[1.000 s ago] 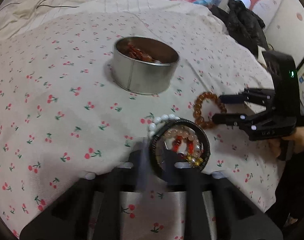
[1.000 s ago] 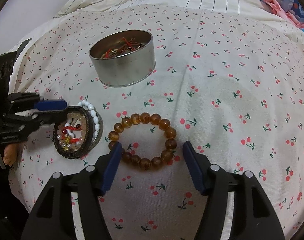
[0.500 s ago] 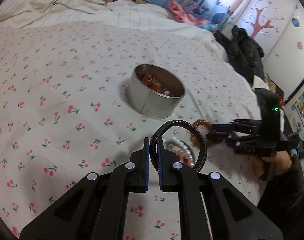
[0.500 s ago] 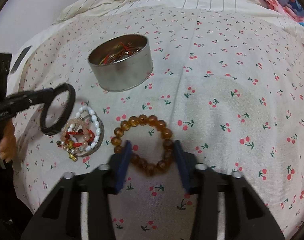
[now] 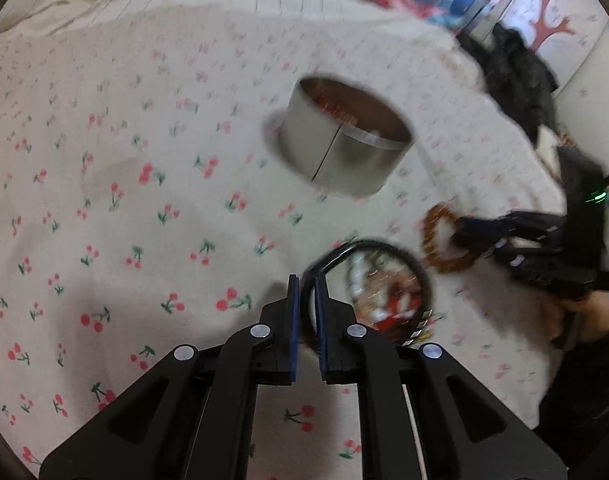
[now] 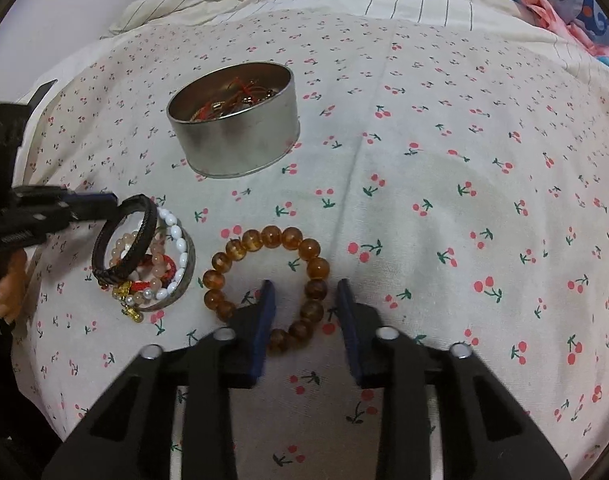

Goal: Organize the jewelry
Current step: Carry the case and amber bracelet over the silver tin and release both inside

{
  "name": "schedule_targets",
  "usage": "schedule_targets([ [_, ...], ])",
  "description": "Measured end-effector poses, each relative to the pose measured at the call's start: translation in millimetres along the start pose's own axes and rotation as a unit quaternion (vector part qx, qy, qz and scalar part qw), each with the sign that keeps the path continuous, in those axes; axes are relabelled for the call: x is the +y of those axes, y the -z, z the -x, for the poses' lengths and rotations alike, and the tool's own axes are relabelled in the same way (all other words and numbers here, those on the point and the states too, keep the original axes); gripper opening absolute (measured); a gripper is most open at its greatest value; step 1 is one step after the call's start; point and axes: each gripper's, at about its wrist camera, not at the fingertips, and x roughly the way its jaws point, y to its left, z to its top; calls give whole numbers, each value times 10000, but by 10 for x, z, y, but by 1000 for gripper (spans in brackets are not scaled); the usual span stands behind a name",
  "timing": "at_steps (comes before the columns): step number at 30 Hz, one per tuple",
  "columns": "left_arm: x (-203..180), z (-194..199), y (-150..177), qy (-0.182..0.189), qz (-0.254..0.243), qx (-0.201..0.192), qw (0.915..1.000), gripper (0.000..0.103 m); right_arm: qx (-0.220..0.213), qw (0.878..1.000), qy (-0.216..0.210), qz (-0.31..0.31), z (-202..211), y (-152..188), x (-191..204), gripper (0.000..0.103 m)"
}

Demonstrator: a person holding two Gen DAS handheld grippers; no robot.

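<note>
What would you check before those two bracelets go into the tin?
1. Left gripper clamped on the black bracelet: ok.
2. Black bracelet lifted clear of the pile of bracelets: cannot tell; it hangs tilted right above them.
3. Right gripper pinching the amber bead bracelet: cannot tell; its jaws have just been closing around one side of the loop, which lies on the cloth.
4. Tin open on top: ok.
5. Room in the tin: ok, only some red cords on its floor.

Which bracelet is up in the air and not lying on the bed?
The black braided bracelet. The left gripper pinches it and holds it above the lid's white, pink and red ones. The amber bead bracelet lies on the sheet.
</note>
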Motion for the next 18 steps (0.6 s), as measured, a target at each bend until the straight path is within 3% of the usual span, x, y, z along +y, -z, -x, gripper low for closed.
schedule_targets([
  [7,-108,-8,46,42,-254,-28,9997,7,-419,9978,-379,-337,184,-51,-81,12],
  [10,-197,147,33,203,-391,-329,9985,6,-670,9937,-689,-582,297,-64,-151,12],
  [14,-114,364,-20,469,-211,-681,9964,6,-999,9865,-1053,-758,440,-94,-198,12],
  [18,-75,458,-80,410,-124,-811,9958,6,-1268,9812,-1225,-791,565,-132,-189,12],
])
